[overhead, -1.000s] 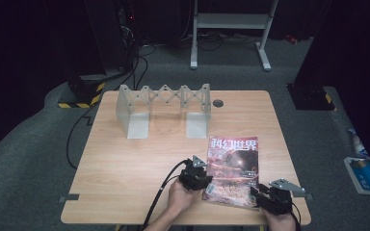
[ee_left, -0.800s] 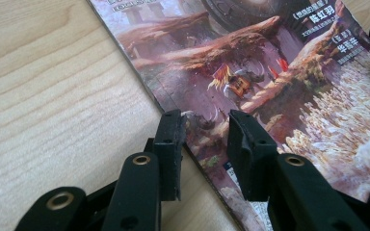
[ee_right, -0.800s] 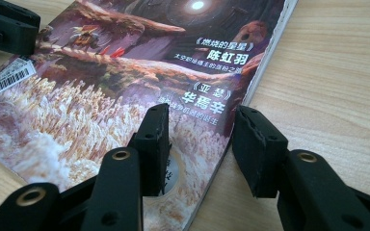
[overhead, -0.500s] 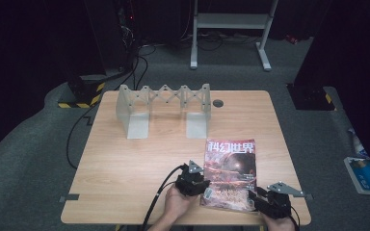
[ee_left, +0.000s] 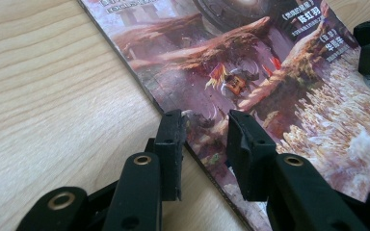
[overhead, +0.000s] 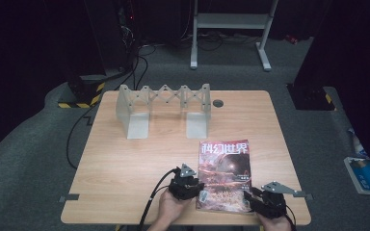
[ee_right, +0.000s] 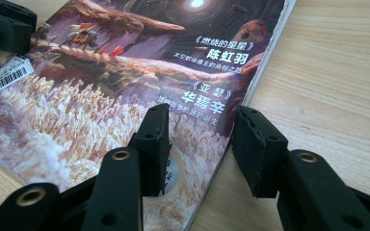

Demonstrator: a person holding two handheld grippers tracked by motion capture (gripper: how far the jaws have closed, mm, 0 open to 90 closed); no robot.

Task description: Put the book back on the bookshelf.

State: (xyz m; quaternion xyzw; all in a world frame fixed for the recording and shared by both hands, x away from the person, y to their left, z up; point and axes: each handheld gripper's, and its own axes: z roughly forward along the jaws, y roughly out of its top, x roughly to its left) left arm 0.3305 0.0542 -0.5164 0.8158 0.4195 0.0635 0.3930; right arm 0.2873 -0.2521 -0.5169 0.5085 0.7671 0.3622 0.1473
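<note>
The place looked like a lab or test studio rather than a home. A lone wooden table [overhead: 125, 163] stood on grey carpet [overhead: 24, 183] amid dark surroundings, with black cables [overhead: 77, 130] running across the floor, yellow-and-black hazard tape [overhead: 79, 102] beside dark equipment, and a white metal stand [overhead: 231, 29] behind it.

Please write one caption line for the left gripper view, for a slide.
Left gripper, jaws open, straddling the left edge of a magazine lying flat on a wooden table.
</note>
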